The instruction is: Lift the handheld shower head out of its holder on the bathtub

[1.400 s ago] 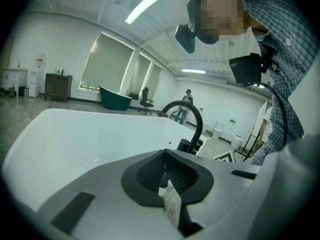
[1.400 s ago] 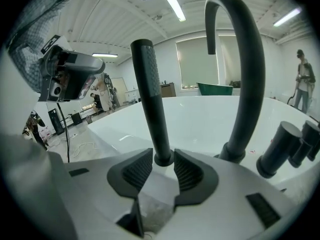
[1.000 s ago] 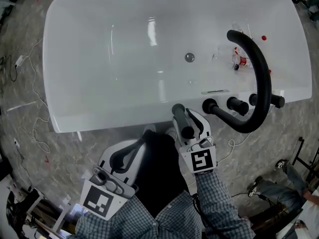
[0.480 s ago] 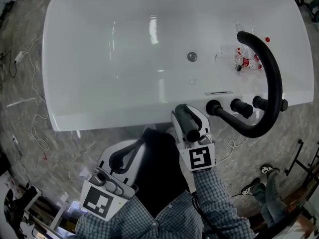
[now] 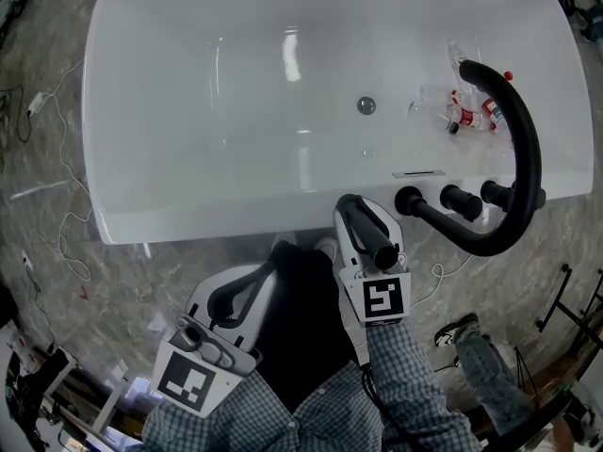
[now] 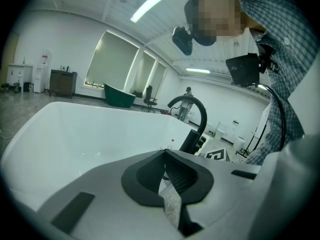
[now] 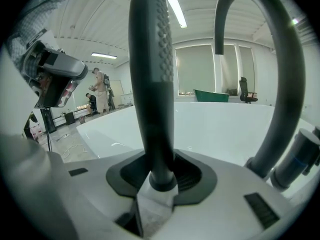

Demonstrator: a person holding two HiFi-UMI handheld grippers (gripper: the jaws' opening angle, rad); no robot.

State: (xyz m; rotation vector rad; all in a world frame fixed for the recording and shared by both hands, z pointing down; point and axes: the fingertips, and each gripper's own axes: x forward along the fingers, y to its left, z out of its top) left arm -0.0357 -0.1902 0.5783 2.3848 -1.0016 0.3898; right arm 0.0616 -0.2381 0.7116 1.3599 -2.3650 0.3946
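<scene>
Your right gripper [image 5: 356,217]: jaws just closing round shower head [image 5: 374,241], now clamped on its handle. It stands at near rim of tub [image 5: 188,217], apparently not yet out of holder. Grip made, so lift comes next. Left gripper [image 6: 167,176]: jaws together, empty.
</scene>
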